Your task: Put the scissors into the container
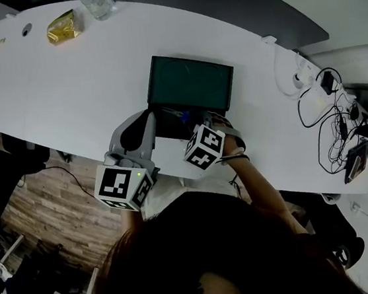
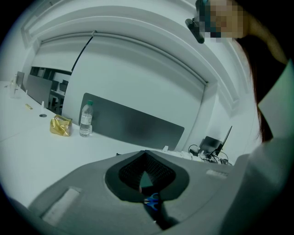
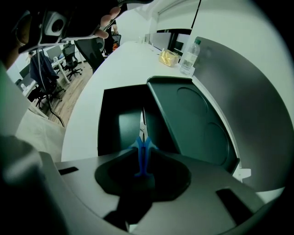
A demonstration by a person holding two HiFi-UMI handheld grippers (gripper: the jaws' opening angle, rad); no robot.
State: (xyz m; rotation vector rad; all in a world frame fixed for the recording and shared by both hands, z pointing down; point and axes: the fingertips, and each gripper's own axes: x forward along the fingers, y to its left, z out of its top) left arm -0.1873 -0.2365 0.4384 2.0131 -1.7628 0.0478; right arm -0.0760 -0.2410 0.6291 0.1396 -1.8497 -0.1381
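Observation:
An open dark container (image 1: 165,126) sits on the white table (image 1: 64,91), its lid (image 1: 191,82) standing up behind it. My right gripper (image 1: 209,121) points steeply down over the container and is shut on the blue handles of the scissors (image 3: 142,155). The thin blades (image 3: 142,128) hang over the container's dark inside (image 3: 117,124), next to the raised lid (image 3: 193,119). My left gripper (image 1: 147,119) rests at the container's left side, jaws together with nothing between them. In the left gripper view, the blue scissors (image 2: 153,200) show just past the jaws.
A water bottle (image 1: 94,2) and a gold packet (image 1: 63,28) lie at the far side of the table. Cables and chargers (image 1: 331,125) crowd the right end. Office chairs (image 3: 46,69) stand on the wooden floor beyond the table's near edge.

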